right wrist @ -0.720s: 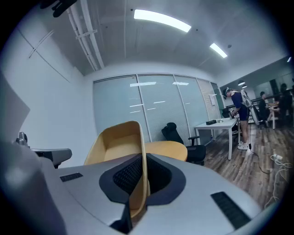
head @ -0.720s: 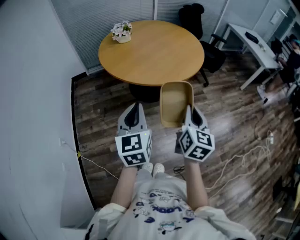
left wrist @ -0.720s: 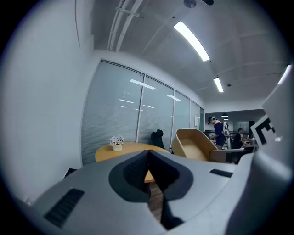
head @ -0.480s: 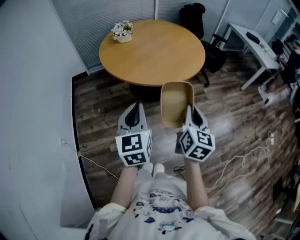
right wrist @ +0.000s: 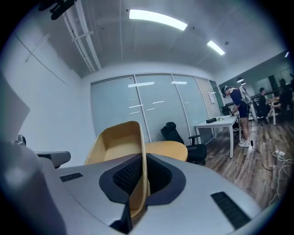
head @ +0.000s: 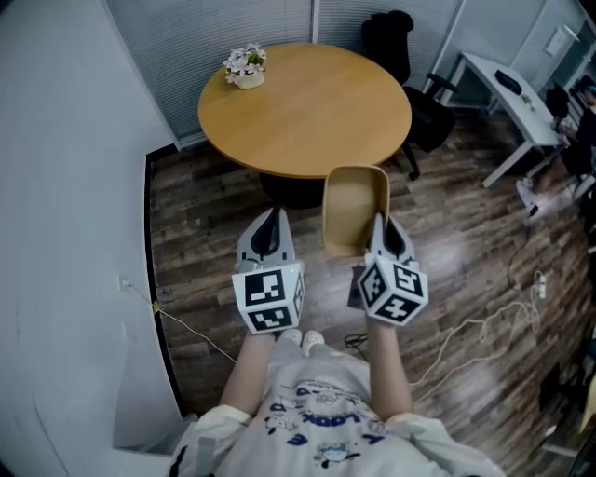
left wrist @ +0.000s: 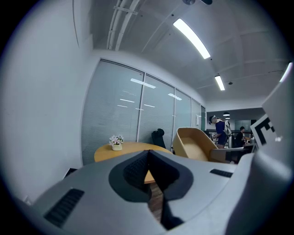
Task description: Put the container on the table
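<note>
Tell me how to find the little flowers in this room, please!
Look for the round wooden table in front of the glass wall with blinds. On its far left edge sits a small pale pot of pink and white flowers. It is the only thing standing on the table; the tan container nearby is held up by the right gripper.

Container (head: pixel 354 207) in right gripper (head: pixel 377 226), at table (head: pixel 307 102) near edge; flowerpot (head: pixel 245 67) on table's far left.
</note>
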Demonstrator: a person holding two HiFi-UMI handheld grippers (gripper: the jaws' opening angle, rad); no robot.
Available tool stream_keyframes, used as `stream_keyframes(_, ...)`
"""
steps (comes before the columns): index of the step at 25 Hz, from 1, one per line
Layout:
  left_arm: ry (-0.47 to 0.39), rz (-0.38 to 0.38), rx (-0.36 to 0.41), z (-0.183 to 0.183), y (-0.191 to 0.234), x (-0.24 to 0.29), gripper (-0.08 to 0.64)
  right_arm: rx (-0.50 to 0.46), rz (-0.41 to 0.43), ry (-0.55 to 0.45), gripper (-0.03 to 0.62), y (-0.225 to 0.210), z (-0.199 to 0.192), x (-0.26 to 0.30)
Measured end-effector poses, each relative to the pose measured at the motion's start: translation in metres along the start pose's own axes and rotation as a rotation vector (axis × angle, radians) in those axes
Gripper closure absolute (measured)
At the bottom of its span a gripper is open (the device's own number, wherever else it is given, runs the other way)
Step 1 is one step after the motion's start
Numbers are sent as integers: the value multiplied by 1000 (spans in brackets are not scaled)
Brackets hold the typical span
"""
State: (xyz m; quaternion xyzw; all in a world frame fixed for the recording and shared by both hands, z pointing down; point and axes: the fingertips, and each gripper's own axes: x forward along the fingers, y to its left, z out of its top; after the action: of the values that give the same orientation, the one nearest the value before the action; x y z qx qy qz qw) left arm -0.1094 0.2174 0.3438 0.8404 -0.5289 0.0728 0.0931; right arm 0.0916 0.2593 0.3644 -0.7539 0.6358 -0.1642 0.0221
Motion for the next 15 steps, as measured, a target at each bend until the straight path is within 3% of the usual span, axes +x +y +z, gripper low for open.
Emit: stream_keyframes(15, 31, 25, -16, -14, -11, 33, 557, 26, 24, 35, 575, -22, -6, 34)
